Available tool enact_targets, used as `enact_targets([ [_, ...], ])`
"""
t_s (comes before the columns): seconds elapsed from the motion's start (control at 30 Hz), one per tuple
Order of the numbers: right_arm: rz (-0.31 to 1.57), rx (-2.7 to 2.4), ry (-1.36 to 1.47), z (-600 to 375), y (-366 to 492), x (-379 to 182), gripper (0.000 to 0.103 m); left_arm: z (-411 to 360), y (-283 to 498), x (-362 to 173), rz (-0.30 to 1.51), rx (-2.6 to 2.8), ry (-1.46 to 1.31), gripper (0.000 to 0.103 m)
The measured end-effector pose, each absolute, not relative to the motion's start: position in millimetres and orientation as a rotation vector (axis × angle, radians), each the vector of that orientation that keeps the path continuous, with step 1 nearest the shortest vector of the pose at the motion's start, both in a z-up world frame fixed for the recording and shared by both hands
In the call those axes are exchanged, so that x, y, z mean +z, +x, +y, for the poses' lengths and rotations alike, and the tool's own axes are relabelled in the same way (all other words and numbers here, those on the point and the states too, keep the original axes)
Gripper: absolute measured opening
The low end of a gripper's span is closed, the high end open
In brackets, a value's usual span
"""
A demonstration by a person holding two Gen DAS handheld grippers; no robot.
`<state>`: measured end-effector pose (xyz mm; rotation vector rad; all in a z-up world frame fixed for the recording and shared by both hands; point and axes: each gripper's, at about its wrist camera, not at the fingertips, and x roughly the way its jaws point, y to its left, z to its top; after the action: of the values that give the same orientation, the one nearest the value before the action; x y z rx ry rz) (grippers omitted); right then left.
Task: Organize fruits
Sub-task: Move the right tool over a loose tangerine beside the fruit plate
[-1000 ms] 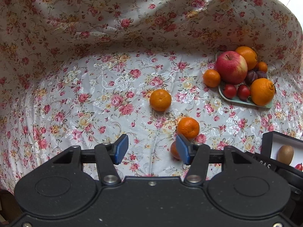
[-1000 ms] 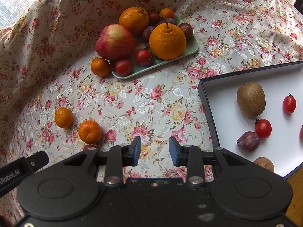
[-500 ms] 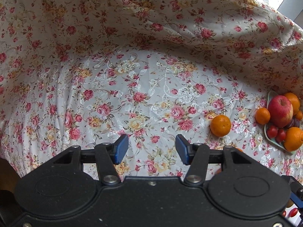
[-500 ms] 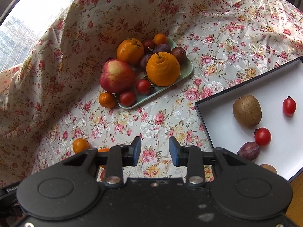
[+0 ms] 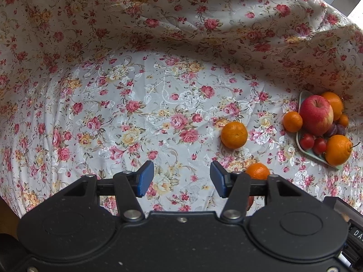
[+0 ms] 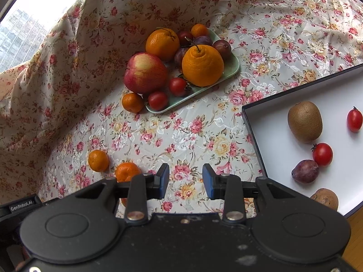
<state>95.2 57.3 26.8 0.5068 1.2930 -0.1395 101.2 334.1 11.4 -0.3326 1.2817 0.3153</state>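
left hand-held gripper (image 5: pixel 181 179) | swung off the tangerines (image 5: pixel 234 134) | now over bare cloth (image 5: pixel 136 113)

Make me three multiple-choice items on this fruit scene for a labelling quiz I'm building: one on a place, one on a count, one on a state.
1. Where does the kiwi lie?
A. on the green plate
B. in the white-bottomed box
C. on the cloth

2. How many cherry tomatoes show in the box?
A. two
B. four
C. none

3. What is between the right gripper's jaws?
A. a mandarin
B. a plum
C. nothing

Answers:
1 B, the kiwi rests on the floor of the box, apart from the green plate.
2 A, one far right, one beside the plum.
3 C, the right gripper stands open over bare cloth.
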Motion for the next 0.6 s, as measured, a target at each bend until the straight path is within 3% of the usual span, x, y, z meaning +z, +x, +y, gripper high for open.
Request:
enact_targets([
  [0.6,1.268,-0.018,0.227,108,99,11,0.035,315,102,24,1.242,0.252,-0.244,0.060],
])
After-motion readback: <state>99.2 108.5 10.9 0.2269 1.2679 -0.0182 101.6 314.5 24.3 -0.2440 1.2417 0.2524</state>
